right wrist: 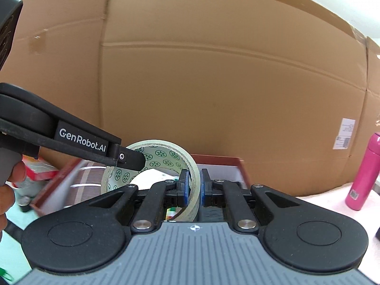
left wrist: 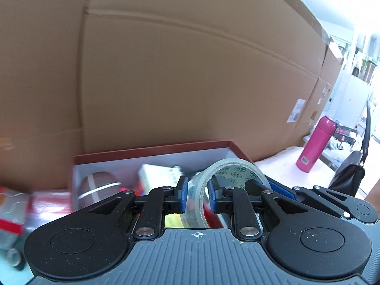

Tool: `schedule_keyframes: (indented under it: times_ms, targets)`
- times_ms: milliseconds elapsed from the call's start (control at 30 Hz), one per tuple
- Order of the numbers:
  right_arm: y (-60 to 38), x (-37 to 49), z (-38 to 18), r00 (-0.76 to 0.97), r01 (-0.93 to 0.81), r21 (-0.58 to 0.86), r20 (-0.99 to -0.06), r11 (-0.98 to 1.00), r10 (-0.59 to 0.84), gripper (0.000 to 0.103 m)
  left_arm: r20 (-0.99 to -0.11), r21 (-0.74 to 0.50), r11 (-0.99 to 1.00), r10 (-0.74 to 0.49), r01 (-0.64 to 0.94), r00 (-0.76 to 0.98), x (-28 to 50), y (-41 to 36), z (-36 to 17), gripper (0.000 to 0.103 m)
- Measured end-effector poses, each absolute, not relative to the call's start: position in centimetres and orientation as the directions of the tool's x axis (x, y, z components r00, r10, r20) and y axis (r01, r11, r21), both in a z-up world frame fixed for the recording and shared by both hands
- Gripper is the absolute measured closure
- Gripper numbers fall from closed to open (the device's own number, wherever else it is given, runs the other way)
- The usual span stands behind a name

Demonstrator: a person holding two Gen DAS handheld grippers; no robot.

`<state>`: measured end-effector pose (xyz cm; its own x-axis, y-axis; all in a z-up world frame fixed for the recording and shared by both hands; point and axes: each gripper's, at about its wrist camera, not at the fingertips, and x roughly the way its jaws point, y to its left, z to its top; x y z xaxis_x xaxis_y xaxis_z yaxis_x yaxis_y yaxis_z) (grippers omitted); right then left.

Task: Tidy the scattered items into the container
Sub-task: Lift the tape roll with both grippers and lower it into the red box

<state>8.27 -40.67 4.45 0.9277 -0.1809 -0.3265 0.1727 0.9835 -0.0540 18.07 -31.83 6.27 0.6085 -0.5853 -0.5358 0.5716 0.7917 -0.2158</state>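
A roll of clear tape [left wrist: 228, 168] with a green-patterned core is held over the red box [left wrist: 152, 150]. My left gripper [left wrist: 198, 193] is shut on its near wall, blue pads on either side. My right gripper [right wrist: 192, 185] is shut on the opposite wall of the same tape roll [right wrist: 163, 159]. The left gripper's body [right wrist: 71, 140] reaches in from the left in the right wrist view. The red box [right wrist: 220, 160] with a grey inside holds a small brown football [left wrist: 98, 186], a white packet [left wrist: 159, 177] and other items.
A large cardboard carton [left wrist: 190, 71] stands right behind the box. A pink bottle [left wrist: 314, 143] and a black bag [left wrist: 349, 175] stand to the right on the pale table. Red and white packets [left wrist: 30, 204] lie left of the box.
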Motion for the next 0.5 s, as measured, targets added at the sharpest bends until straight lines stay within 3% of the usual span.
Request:
schedule_keyframes:
  times_ms: [333,433,500]
  targets:
    - [-44.8,9.1,2.0,0.899,0.236,-0.063,-0.365,0.970,-0.243,0.090,-0.582,-0.258,0.757,-0.618,0.601,0.529,20.0,-36.2,3.7,0.084]
    - [-44.9,9.0,1.5,0.895,0.248,-0.070,-0.364,0.966,-0.257,0.085,-0.566,-0.266,0.744,-0.636,0.613,0.525,19.9,-36.1,3.5,0.053]
    - [-44.5,8.7,1.3,0.899,0.253,-0.086,-0.347,0.964,-0.267,0.064,-0.544,-0.255,0.754,-0.630,0.606,0.554,19.3,-35.5,3.7,0.014]
